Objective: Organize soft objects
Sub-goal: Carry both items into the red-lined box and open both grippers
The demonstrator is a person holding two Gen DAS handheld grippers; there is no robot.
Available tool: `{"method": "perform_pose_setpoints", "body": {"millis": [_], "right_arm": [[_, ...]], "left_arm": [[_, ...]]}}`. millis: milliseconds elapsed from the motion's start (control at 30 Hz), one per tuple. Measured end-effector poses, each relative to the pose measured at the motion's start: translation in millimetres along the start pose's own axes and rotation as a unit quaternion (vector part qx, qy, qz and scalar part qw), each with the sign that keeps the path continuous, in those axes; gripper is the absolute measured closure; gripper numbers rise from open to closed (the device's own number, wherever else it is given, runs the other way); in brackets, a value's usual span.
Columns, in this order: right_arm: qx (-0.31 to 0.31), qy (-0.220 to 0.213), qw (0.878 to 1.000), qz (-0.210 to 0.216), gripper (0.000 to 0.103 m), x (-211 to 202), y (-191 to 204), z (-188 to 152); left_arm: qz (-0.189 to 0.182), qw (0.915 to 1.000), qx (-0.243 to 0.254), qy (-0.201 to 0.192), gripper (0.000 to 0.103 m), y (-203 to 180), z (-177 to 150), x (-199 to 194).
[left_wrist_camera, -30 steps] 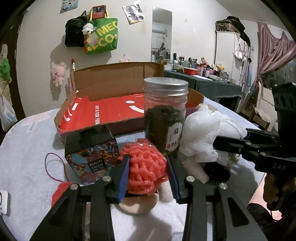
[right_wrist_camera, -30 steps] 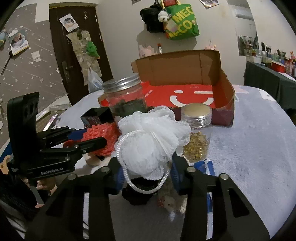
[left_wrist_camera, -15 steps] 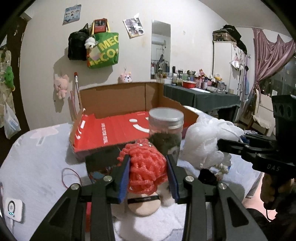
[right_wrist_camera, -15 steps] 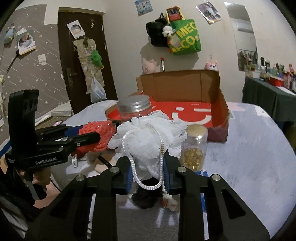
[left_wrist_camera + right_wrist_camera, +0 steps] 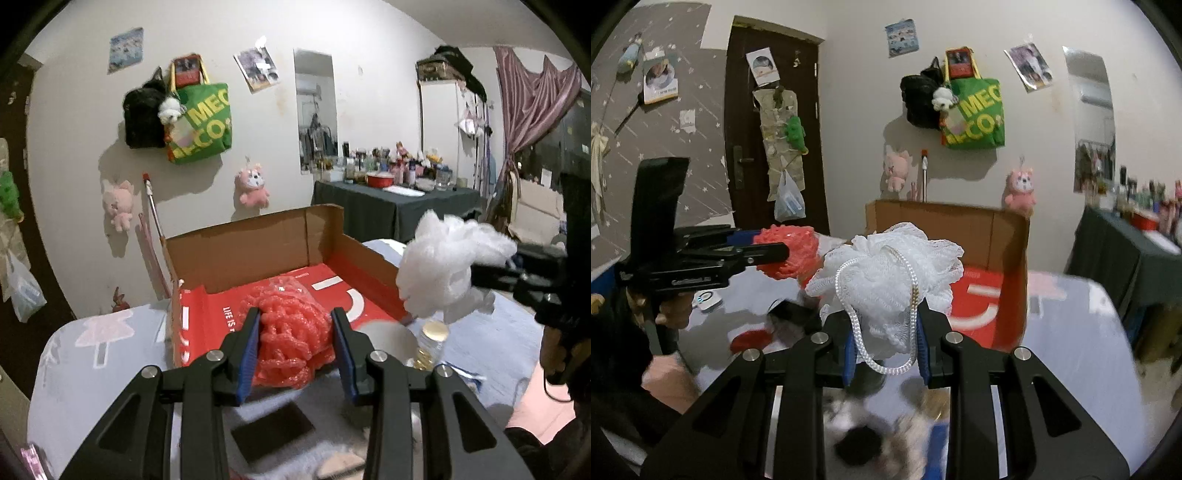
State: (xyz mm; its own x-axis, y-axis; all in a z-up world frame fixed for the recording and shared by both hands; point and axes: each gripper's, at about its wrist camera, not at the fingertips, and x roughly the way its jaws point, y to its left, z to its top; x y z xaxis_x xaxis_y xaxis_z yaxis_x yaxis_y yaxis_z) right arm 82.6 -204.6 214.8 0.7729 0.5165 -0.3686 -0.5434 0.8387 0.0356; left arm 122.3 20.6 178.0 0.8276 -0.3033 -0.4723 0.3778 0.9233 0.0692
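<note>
Left wrist view shows my left gripper (image 5: 295, 343) closed on the red mesh puff (image 5: 291, 332), held in the air just in front of the open cardboard box (image 5: 258, 251), whose red floor shows no soft thing in it. My right gripper (image 5: 884, 343) is clamped on the white mesh puff (image 5: 886, 277), its cord loop hanging toward me between the fingers, also lifted above the table and short of the box. So I judge that both pickings are done and both placings are left. Below the grippers some other things lie on the pale fleece cover (image 5: 74, 350): a jar with yellow capsules (image 5: 430, 343), a dark flat lid, and blurred soft items I cannot identify. Beyond the box the wall carries a green tote bag (image 5: 975, 114) and pink plush toys; a dark door (image 5: 768, 122) stands to the left.
</note>
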Motion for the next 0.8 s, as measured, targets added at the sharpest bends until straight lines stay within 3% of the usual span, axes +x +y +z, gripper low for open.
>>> {"method": "perform_pose_setpoints", "body": {"millis": [200, 333, 600, 800], "right_arm": [[-0.011, 0.044, 0.999, -0.006, 0.079, 64.0, -27.8, 43.7], [0.003, 0.100, 0.995, -0.013, 0.079, 131.5, -55.3, 64.1], [0.020, 0.202, 0.978, -0.049, 0.079, 249.7, -92.8, 65.1], [0.029, 0.240, 0.968, -0.072, 0.079, 298.8, -110.3, 58.0]], "left_arm": [[-0.007, 0.9984, 0.006, 0.055, 0.064, 22.6, 36.7, 67.8], [-0.012, 0.9951, 0.008, 0.098, 0.063, 37.5, 54.9, 124.5], [0.005, 0.9861, -0.016, 0.165, 0.063, 63.8, 59.3, 218.5], [0.001, 0.9766, -0.067, 0.204, 0.062, 86.9, 51.8, 266.7]]}}
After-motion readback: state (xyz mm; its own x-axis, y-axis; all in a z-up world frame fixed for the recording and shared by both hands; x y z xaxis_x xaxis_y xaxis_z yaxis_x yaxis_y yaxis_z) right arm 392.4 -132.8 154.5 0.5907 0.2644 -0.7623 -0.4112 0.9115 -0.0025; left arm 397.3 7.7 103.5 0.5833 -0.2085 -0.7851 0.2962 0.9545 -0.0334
